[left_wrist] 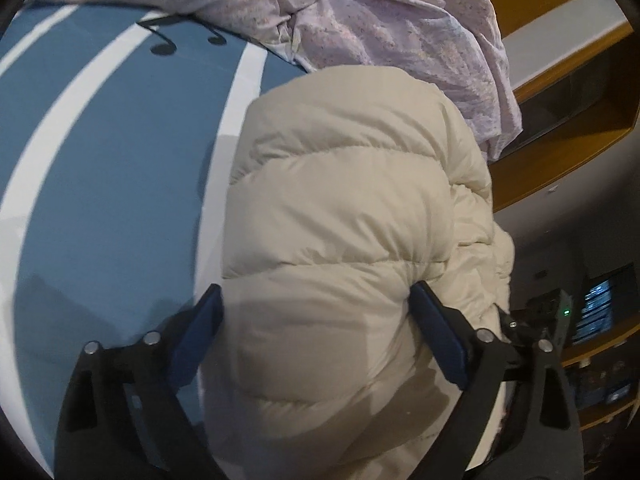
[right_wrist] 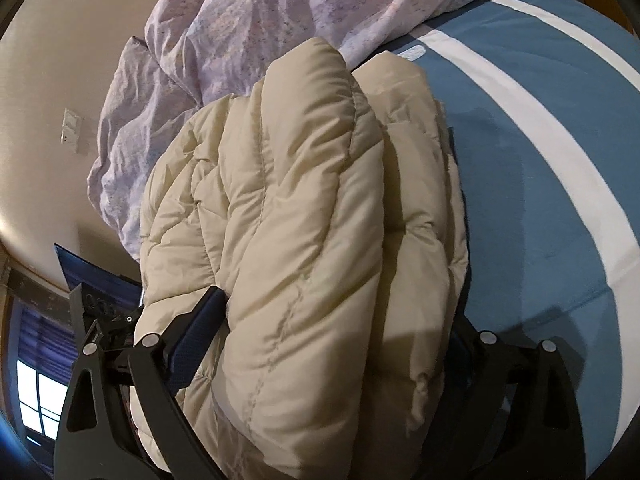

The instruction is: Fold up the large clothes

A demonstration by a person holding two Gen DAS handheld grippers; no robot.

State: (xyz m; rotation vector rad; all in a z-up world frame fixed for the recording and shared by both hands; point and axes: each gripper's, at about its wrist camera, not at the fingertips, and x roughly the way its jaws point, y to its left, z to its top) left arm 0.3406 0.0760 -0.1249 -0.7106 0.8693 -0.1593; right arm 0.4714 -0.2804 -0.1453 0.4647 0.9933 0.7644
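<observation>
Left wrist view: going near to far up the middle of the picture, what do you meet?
Left claw, its two fingers either side of the cream puffer jacket → the jacket's far rounded end → crumpled lilac floral bedding heaped behind it.

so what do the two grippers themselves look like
Both match: the left gripper and right gripper have black angular linkage arms with round silver pivot pins, ending in flat dark blue pads. No cables, markings or sleeves are visible.

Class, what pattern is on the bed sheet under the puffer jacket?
Blue sheet with white stripes and black music notes; clearest in the left wrist view.
</observation>
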